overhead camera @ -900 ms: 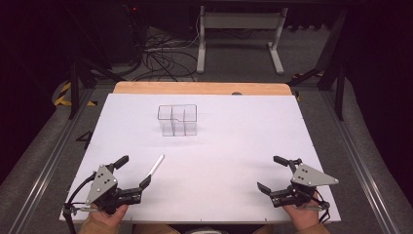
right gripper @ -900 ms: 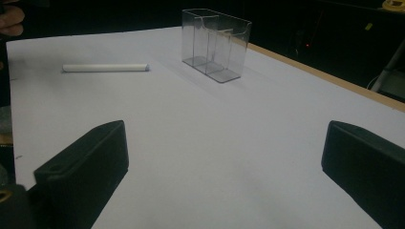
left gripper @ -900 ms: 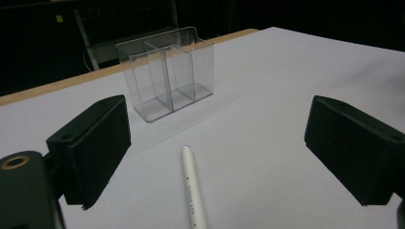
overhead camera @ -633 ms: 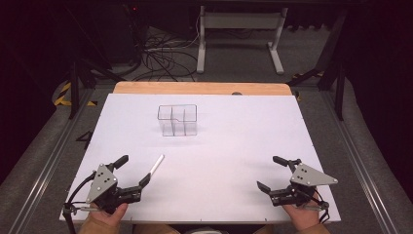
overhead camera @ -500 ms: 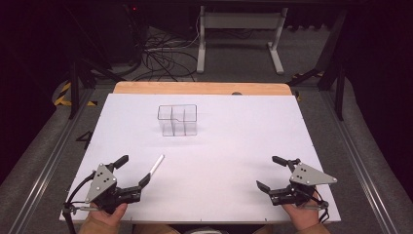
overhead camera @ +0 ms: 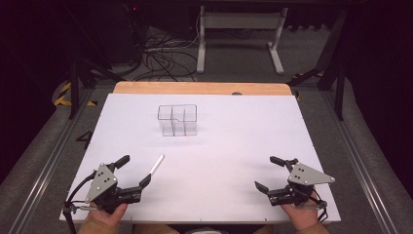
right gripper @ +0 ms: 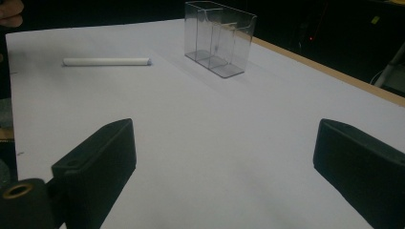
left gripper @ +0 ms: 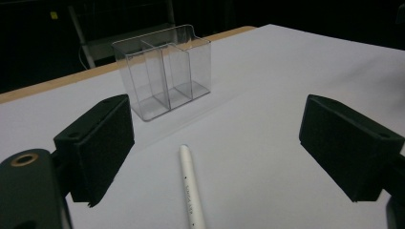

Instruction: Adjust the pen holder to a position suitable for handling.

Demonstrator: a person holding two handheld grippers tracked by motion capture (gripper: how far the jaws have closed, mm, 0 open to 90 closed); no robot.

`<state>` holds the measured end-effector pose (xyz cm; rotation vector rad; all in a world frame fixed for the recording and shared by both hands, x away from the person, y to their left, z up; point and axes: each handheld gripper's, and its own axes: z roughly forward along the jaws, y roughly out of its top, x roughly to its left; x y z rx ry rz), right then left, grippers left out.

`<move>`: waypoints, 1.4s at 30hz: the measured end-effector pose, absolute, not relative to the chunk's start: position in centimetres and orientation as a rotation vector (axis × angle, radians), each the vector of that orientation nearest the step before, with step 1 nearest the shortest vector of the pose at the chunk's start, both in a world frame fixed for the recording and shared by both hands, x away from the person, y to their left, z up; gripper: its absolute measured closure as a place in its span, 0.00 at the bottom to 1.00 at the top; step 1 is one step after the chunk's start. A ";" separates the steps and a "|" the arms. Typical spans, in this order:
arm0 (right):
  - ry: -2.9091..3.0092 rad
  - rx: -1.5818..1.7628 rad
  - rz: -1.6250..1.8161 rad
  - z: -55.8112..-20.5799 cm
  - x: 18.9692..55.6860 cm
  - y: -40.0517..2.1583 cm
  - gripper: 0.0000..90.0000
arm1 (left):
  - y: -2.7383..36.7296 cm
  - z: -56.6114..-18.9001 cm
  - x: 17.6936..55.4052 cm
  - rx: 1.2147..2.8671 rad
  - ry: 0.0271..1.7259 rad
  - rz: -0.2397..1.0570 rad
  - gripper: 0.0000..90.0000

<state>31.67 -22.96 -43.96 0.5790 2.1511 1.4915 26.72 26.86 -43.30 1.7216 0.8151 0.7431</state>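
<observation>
White pen, tiny unreadable print, between open left claw jaws.

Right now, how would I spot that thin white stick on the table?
Start at the white table and find the clear plastic organizer standing near its far edge. Come toward the left tongs: the white stick lies flat just ahead of them, the only slim, opaque thing there.

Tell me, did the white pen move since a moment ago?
No. In the high view the white pen lies in the same spot, tip aimed toward the clear organizer, just ahead of the left gripper, whose open jaws don't touch it.
</observation>
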 end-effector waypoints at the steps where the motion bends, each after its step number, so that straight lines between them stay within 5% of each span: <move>1: 2.154 0.578 1.489 -44.0 31.7 -23.0 0.09 | 26.7 -43.3 26.7 1.720 0.822 0.726 0.14; 11: 2.161 0.575 1.499 -44.1 31.7 -23.1 0.09 | 26.7 -42.5 27.4 1.748 0.805 0.660 0.10; 17: 2.164 0.576 1.507 -44.1 31.6 -23.1 0.09 | 26.9 -41.1 28.1 1.774 0.800 0.655 0.20; 42: 2.175 0.587 1.512 -44.4 31.4 -23.4 0.09 | 24.7 -38.0 33.1 1.846 0.737 0.620 0.21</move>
